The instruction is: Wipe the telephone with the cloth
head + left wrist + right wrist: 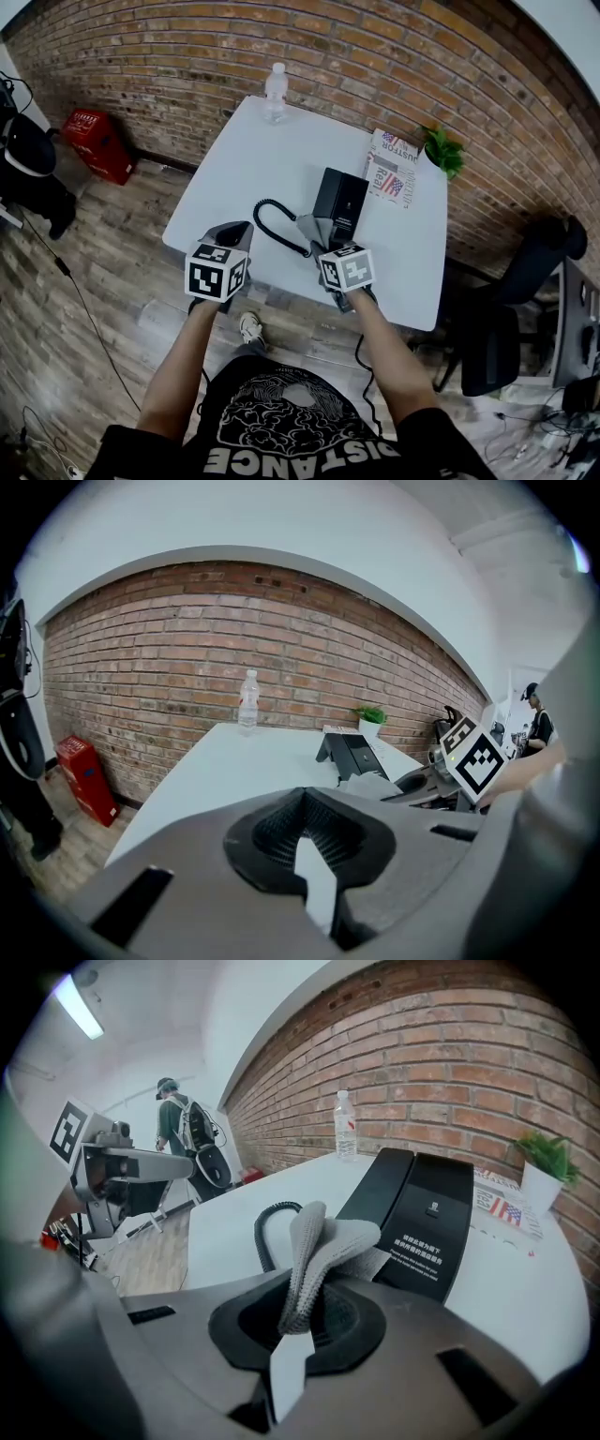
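A black telephone (338,205) stands on the white table (272,159), its coiled cord (271,227) looping to the left; it also shows in the right gripper view (427,1215) and the left gripper view (352,755). My right gripper (327,246) (298,1305) is shut on a grey cloth (315,1239) (312,229), which hangs against the telephone's near side. My left gripper (231,234) (302,803) hovers over the table's front edge, left of the cord, shut with nothing in it.
A clear water bottle (275,92) stands at the table's far edge. A printed paper (391,169) and a small potted plant (442,150) are at the far right. A red box (98,142) sits on the floor at left, a black chair (497,337) at right.
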Tool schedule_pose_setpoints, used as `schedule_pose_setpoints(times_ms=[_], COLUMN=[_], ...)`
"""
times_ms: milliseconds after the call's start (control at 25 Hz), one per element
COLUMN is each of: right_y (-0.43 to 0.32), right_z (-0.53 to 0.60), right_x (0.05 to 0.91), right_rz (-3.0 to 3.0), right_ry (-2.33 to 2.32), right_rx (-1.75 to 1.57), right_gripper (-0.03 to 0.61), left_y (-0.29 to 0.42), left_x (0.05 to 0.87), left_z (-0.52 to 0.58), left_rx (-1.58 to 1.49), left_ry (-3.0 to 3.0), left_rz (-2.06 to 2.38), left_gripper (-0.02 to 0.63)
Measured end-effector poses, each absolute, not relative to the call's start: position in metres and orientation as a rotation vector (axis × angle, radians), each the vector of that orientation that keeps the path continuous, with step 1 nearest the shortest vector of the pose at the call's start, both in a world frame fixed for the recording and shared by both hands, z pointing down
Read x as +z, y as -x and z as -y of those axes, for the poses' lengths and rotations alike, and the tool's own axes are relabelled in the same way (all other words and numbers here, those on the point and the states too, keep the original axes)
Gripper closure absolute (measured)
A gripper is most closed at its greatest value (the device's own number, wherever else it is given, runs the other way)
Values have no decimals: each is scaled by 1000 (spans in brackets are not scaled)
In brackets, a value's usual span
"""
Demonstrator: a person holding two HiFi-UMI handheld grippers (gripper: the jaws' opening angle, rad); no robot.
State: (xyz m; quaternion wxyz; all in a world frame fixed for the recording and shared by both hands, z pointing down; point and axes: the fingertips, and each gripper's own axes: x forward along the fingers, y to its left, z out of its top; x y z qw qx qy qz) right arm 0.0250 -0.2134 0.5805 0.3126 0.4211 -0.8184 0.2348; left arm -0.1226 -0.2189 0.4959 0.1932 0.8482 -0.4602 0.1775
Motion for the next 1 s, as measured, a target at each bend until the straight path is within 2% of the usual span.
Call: schedule_pose_setpoints(times_ms=[400,1000], right_y=[-25,-40], right_z=[202,249], right_x=[577,501], right_rz=[2174,2245], right_ry=[-1103,-1230], right_rx=[625,444], right_gripper=[566,566], left_y=[123,105], left_x=[497,493], left_z=[216,244], left_rx=[498,490], left_ry=[-2380,-2440], left_rz=[1284,1224], left_gripper=[607,607])
